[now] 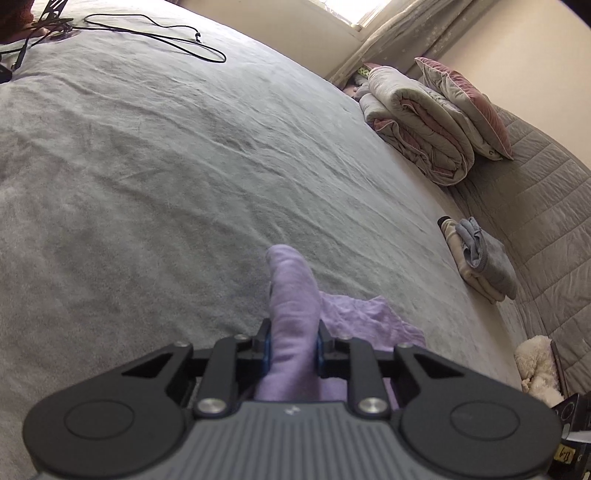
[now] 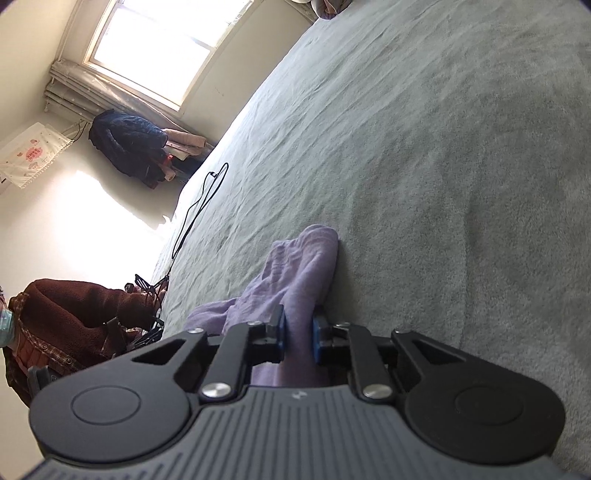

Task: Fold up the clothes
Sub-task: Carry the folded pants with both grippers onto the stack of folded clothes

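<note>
Two grippers, one garment: left gripper [image 1: 291, 345] and right gripper [image 2: 298, 334] each have jaws closed down on a bunched portion of the lilac garment [image 1: 295, 295], w/ cloth squeezed between the blue pads and poking out past the fingertips. Garment sits low over the grey bedspread [image 1: 166, 166]; in left wrist view a loose flap trails onto the bed to the right of the fingers, in right wrist view more cloth sags to the left. Whether the held parts are corners, a hem or mid-fabric can't be told, since both grips are wadded. Judged step: spreading or carrying the piece for a fold, or bringing one held edge over to meet another; the frames fit either. To do it well: keep both grips firm so the thin knit doesn't slip, hold the two grippers level w/ each other, and keep mild tension between them so the cloth hangs flat, not twisted. Lay it on open bedspread, well clear of the black cable [image 1: 159, 33] at the far side and the folded stack [image 1: 480, 258] near the bed edge. Risk: bunched grips leave creases, so edges may need smoothing after set-down.
</note>
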### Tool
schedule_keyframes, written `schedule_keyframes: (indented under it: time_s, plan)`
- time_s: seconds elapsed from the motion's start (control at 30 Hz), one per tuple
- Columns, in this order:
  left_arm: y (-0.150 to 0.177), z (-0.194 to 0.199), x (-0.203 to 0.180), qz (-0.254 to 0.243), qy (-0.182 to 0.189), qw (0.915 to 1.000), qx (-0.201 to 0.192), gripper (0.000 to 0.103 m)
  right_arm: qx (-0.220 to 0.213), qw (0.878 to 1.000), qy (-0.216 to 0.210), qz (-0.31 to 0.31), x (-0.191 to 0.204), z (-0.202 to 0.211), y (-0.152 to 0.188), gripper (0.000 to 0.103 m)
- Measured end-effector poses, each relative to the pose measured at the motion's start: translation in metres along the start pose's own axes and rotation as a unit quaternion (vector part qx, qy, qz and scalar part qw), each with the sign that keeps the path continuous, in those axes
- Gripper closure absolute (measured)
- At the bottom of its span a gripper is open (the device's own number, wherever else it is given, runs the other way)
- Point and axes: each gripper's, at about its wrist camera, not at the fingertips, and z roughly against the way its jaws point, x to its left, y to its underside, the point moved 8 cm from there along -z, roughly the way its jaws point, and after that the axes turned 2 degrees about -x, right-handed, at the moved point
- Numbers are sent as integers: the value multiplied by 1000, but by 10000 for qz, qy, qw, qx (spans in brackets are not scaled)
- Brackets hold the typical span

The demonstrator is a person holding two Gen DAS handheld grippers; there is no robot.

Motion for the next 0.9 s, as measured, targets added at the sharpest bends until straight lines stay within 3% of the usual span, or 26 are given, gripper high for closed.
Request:
schedule_keyframes:
  time_s: [0.1,0.3,0.67,0.9]
  plan:
    - [-1,7,-8,394,273,9985,-281,84,-14,9998,-171,-126,-2,7,-6,88]
    - [-5,-5,-63,450,586,9951,-652,84,-110,9995,-285,45,-1,27,-44,88]
    - [-8,-102,-239,156,1471,9855,-830,84,-1273,9871,3,975,-28,116,-192,88]
    - [-10,-162,-330,-108,1682,9819,-869,84,-1934,9745,206,1118,-69,160,-287,88]
